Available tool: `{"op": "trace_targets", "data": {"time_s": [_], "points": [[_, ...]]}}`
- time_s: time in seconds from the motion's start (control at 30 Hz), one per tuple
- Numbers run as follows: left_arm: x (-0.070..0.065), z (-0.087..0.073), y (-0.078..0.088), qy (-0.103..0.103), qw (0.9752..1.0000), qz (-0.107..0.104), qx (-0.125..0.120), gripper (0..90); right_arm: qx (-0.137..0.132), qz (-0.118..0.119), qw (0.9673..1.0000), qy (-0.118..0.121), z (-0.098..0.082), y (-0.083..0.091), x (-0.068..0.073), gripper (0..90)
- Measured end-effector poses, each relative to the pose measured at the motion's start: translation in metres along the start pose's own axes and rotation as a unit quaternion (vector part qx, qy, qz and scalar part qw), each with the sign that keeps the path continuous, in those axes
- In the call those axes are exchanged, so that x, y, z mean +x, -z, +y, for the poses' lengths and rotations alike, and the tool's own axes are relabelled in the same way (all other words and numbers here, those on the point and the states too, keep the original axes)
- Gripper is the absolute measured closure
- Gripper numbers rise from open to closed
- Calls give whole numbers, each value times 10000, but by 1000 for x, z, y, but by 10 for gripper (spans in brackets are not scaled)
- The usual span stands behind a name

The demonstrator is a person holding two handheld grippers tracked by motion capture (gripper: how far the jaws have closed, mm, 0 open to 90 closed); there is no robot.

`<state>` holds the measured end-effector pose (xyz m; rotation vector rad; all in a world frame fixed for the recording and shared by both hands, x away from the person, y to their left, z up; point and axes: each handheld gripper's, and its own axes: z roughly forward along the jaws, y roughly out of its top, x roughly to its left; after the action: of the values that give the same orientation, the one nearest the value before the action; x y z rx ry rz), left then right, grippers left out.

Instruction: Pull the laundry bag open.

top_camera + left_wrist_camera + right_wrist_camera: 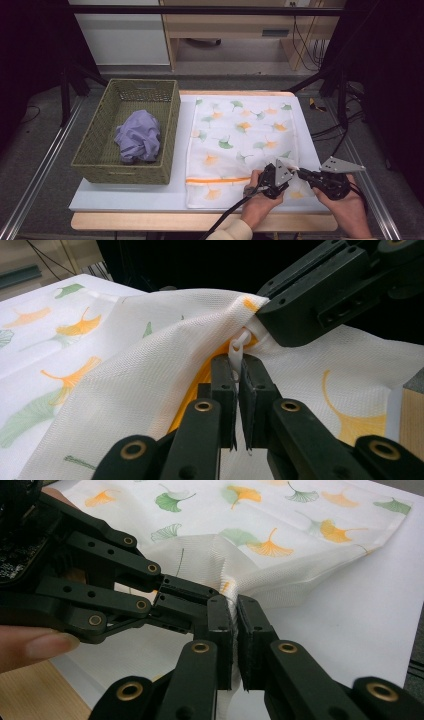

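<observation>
- Pinching the white zipper pull (239, 346) with the left gripper (238, 371), jaws pressed together on it.
- Clamping the mesh laundry bag (240, 135) corner with the right gripper (234, 611), near table edge.
- Looking barely started: orange zipper (217, 179) seemingly closed, purple cloth (138, 136) sitting in the basket (172, 117).

Matt mesh-cloth laundry bag (240, 145)

My right claw (235, 625), centre frame, pinches the mesh bag (260, 550); my left claw (200, 597) meets it from the left.
</observation>
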<state>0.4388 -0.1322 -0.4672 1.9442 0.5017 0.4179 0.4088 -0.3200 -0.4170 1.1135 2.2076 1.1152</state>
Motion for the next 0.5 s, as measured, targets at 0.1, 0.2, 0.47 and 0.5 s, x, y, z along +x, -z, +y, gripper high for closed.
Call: {"op": "trace_targets", "data": {"time_s": [0.1,0.2,0.47,0.5], "points": [[0,0,0,-15,10000,3,-2,853,3,-7,10000,5,0,-1,0,856],[0,0,1,-29,10000,23,22,855,18,-6,10000,-33,0,-1,0,856],[-1,1,3,-79,9999,80,109,899,14,-1,10000,24,1,-2,2,856],[-1,1,3,-72,9999,66,99,899,10,6,10000,21,1,-1,2,856]]}}
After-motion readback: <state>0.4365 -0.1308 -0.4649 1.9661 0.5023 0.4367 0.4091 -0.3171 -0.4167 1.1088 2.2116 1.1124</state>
